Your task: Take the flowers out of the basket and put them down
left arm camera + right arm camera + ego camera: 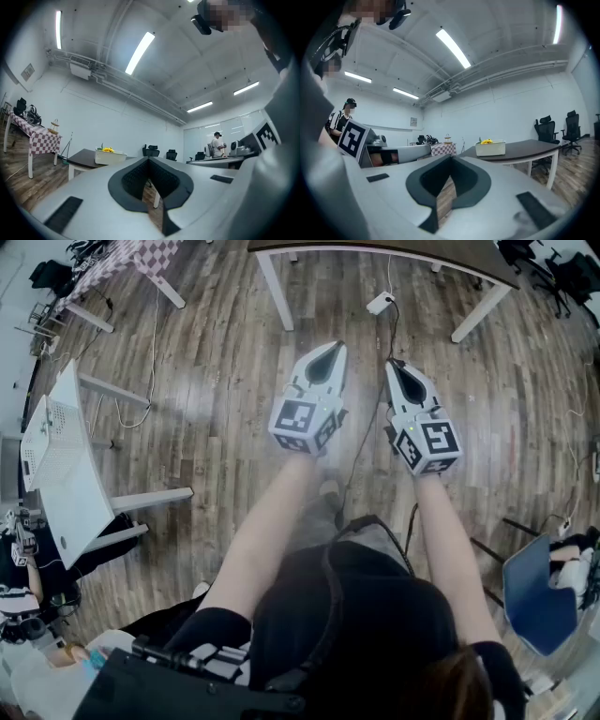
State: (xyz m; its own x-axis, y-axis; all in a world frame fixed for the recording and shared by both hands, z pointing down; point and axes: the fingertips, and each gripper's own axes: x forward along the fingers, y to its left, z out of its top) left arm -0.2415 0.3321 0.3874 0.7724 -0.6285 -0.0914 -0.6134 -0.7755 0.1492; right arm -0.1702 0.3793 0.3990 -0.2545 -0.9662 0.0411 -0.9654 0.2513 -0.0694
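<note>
Left gripper (323,354), right gripper (397,369): jaws shut, empty, side by side above floor (216,381). Head view: table (375,247) cut off at top edge, basket out of frame. Gripper views: basket (490,149) holding flowers (487,141) on table, well ahead of both grippers; flower count unclear.

flowers (487,141): yellow, ahead of right jaws | basket (490,149): white | table (529,147): dark brown | cloth (42,140): red-white checks, left of left jaws | floor (225,362): brown wood | left gripper (149,160): light grey, black inside | marker cube (300,423): black-white squares
</note>
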